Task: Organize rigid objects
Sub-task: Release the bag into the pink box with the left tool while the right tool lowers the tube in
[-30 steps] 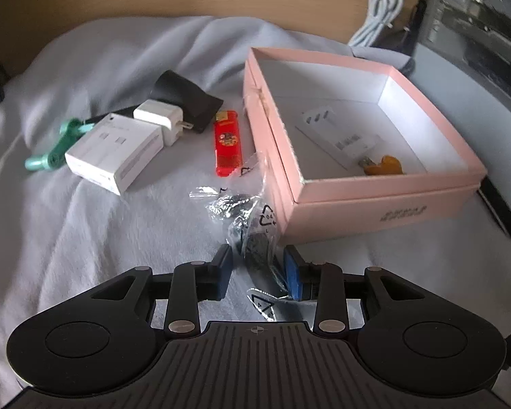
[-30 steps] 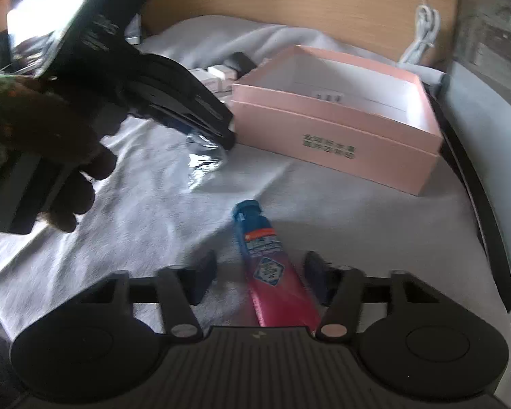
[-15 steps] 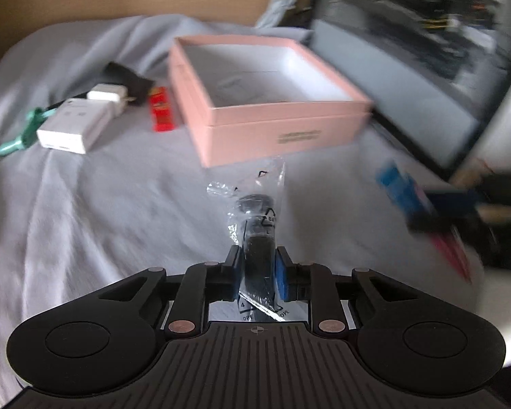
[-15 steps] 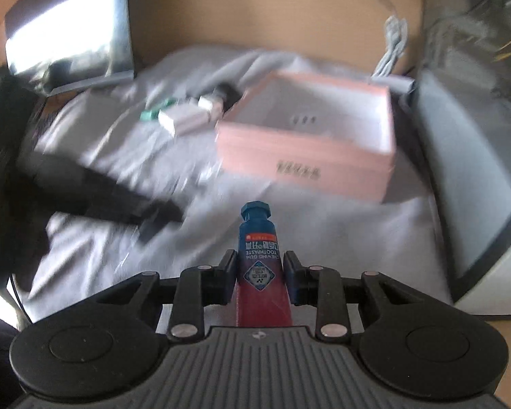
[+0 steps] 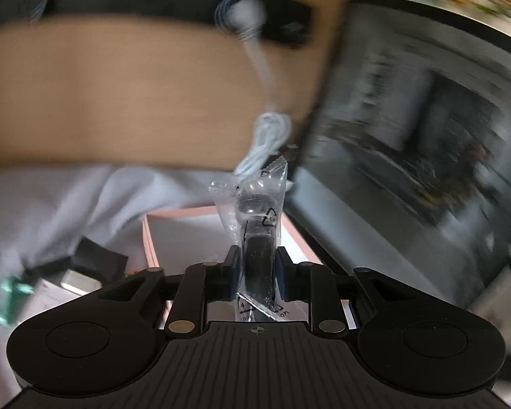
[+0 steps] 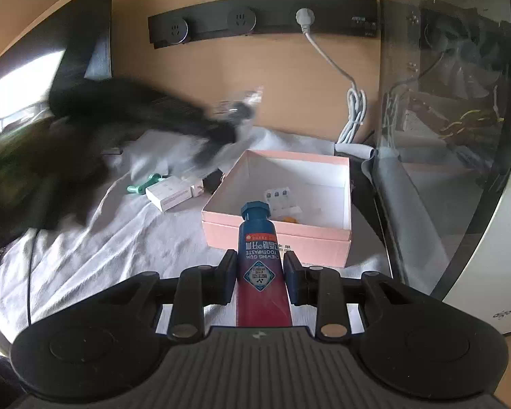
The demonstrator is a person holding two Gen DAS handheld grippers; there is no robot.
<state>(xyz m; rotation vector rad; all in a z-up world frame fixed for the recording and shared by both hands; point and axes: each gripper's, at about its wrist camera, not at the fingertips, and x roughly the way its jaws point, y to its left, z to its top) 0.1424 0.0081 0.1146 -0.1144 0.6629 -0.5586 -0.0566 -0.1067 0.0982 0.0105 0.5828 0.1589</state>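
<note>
My left tool pinches a clear plastic packet with a dark object sealed inside; the log of its pads shows in how they stand, easing apart a little, yet both blue pads touch the packet's sides and it stands upright between them. Past it I see the pink box, open, its white floor showing, and left of that a black pouch and a green piece, all smeared by blur on the grey cloth.

My right tool is pressed together on a toothpaste tube, blue cap pointing away from me, red body running back under the tool. The tube is held above the cloth, in front of the near wall of the pink box. Inside the box lie a white card of small items and something orange. Left of the box sit a white carton and a green piece. My left tool shows as a dark blur above the box's far left corner, the packet at its tip. A white cable hangs from the wall socket strip.
</note>
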